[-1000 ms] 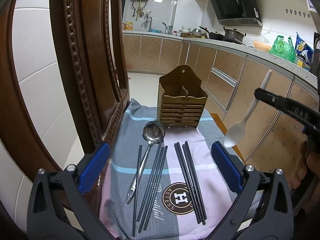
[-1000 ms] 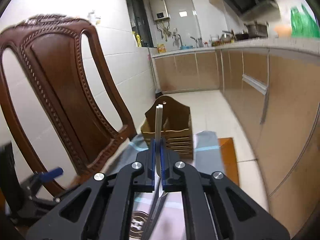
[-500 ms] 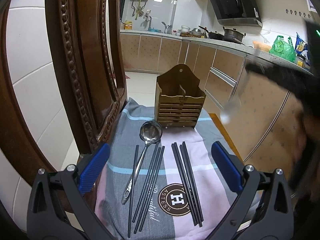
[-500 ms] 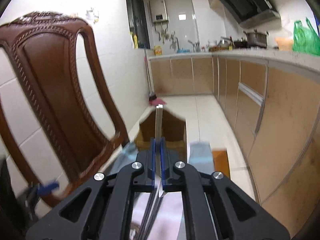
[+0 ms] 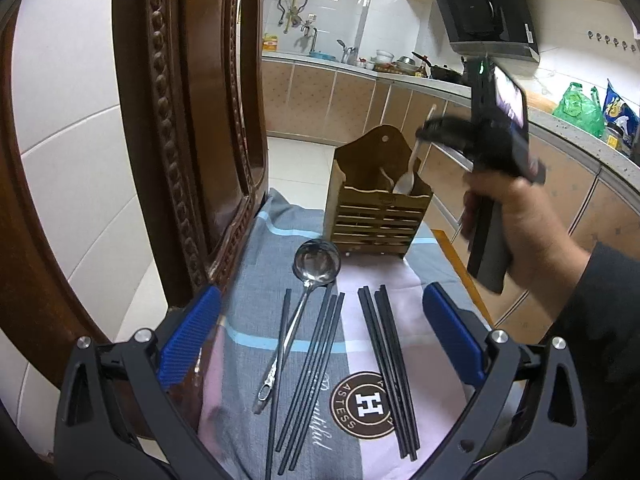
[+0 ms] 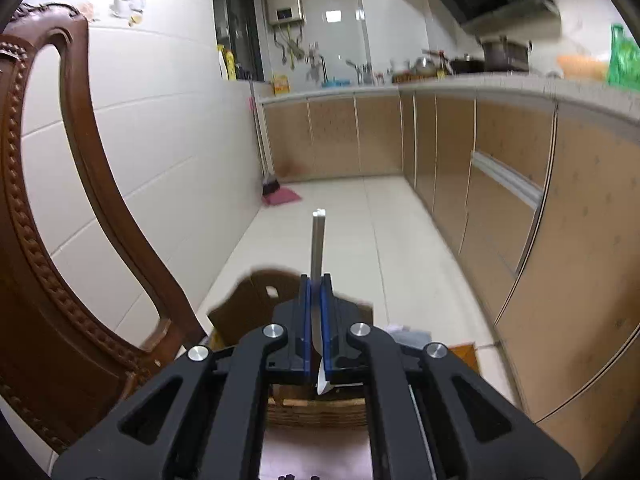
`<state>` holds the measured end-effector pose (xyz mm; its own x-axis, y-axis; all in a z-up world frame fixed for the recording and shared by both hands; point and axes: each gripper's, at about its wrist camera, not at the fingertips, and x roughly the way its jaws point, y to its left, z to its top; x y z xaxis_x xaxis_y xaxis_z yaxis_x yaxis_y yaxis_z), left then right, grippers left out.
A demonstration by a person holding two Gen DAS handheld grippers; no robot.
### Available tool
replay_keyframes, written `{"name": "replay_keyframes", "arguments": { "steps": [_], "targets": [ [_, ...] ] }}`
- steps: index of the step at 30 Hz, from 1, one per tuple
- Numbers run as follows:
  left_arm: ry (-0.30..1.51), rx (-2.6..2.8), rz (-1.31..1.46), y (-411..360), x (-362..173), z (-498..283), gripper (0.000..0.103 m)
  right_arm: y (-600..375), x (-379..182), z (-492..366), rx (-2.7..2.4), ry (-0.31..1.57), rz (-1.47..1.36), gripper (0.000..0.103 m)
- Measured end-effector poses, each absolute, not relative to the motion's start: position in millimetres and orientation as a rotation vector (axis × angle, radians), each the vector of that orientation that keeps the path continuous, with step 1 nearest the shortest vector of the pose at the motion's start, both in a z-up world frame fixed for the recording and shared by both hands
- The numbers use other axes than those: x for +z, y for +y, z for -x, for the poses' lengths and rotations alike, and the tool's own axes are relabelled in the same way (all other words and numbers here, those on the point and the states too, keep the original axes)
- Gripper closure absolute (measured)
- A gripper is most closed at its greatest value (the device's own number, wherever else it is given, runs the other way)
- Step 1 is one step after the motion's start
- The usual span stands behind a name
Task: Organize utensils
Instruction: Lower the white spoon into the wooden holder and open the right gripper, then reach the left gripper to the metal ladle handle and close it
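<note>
A wooden utensil holder [image 5: 378,200] stands at the far end of a grey and pink cloth [image 5: 248,312]. A steel ladle [image 5: 308,280] and several black chopsticks [image 5: 316,364] lie on the cloth, with more chopsticks [image 5: 390,368] to the right. My right gripper [image 5: 428,130] is shut on a white plastic spoon [image 5: 408,178] and holds it bowl-down in the holder's right compartment. In the right wrist view the spoon handle [image 6: 318,240] sticks up between the shut blue pads [image 6: 306,320], above the holder [image 6: 256,300]. My left gripper [image 5: 320,336] is open and empty above the cloth's near end.
A carved wooden chair back [image 5: 192,120] rises along the left of the cloth, also in the right wrist view [image 6: 48,240]. Kitchen cabinets [image 5: 560,200] and a counter run along the right. The tiled floor [image 6: 360,220] lies beyond the holder.
My right gripper has carried the white spoon from the right side leftward and forward to over the holder, and the bowl now dips into the right compartment. The left gripper stayed open.
</note>
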<state>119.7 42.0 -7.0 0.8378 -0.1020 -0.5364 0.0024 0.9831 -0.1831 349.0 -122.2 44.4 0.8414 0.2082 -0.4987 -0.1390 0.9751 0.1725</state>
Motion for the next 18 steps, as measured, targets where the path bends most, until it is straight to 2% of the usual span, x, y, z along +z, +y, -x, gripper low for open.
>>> {"name": "replay_keyframes", "arguments": {
  "steps": [1, 3, 5, 7, 11, 16, 18],
  "targets": [
    [0.582, -0.056, 0.172, 41, -8, -121, 0.003, -124, 38, -347, 0.198, 0.552, -0.136, 0.096],
    [0.600, -0.075, 0.159, 39, -11, -124, 0.003, -131, 31, -333, 0.218, 0.592, -0.164, 0.078],
    [0.629, -0.095, 0.147, 34, -16, -129, 0.003, -145, 33, -306, 0.216, 0.578, -0.238, 0.035],
    [0.640, -0.089, 0.139, 31, -21, -131, 0.003, -167, 39, -262, 0.238, 0.520, -0.314, 0.020],
    [0.681, -0.027, 0.135, 32, -33, -144, 0.003, -211, 36, -190, 0.248, 0.473, -0.432, 0.015],
    [0.742, -0.009, 0.094, 22, -50, -180, 0.004, -224, 17, -186, 0.242, 0.536, -0.480, 0.015],
    [0.750, -0.016, 0.063, 17, -57, -203, 0.009, -224, 4, -196, 0.236, 0.569, -0.451, 0.015]
  ]
}}
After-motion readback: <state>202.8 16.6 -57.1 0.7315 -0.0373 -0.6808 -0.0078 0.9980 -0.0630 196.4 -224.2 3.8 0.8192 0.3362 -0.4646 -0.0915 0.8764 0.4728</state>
